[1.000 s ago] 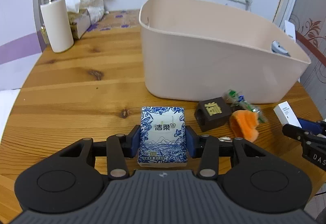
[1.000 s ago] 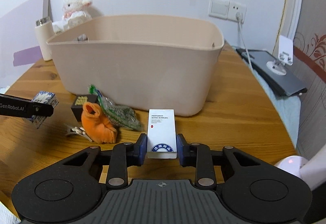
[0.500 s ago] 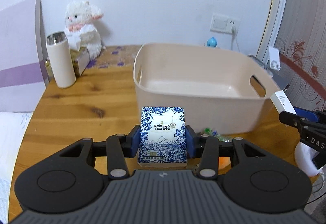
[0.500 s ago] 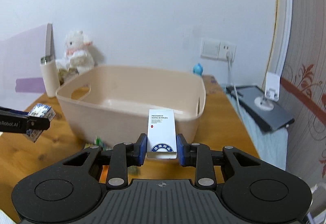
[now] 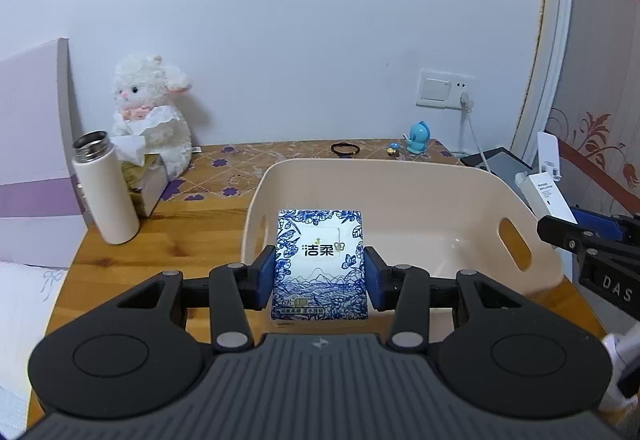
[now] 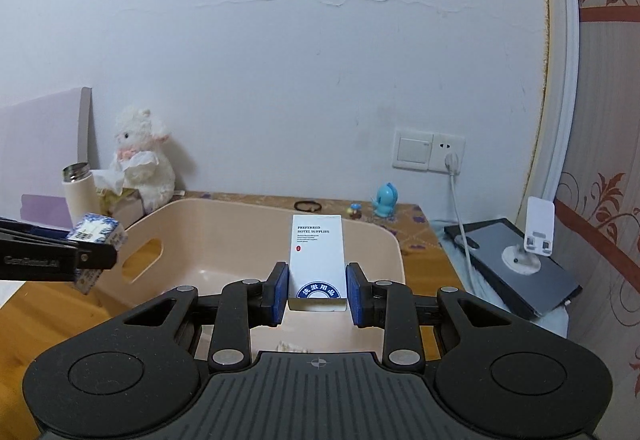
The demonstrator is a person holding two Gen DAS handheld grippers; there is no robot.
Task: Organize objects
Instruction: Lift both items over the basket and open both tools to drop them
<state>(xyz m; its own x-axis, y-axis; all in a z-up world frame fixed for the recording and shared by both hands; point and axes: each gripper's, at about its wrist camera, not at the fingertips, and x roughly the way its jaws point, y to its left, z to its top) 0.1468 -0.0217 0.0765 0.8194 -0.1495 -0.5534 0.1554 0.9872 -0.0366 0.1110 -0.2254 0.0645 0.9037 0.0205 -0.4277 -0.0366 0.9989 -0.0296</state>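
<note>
Wooden table [image 5: 120, 260]; left tongs [image 5: 320, 272] pinch tissue pack [image 5: 320, 260], right tongs [image 6: 317, 290] pinch white box [image 6: 317, 252], seemingly above bin [image 5: 400, 176].

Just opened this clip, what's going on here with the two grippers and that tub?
A person is tidying small items with two handheld grippers. The left gripper is shut on a blue-patterned tissue pack, and the right gripper is shut on a white hotel supplies box. Both are held up over the near side of the beige tub on the wooden table. What shows of the tub's inside looks empty; neither item has been released.
</note>
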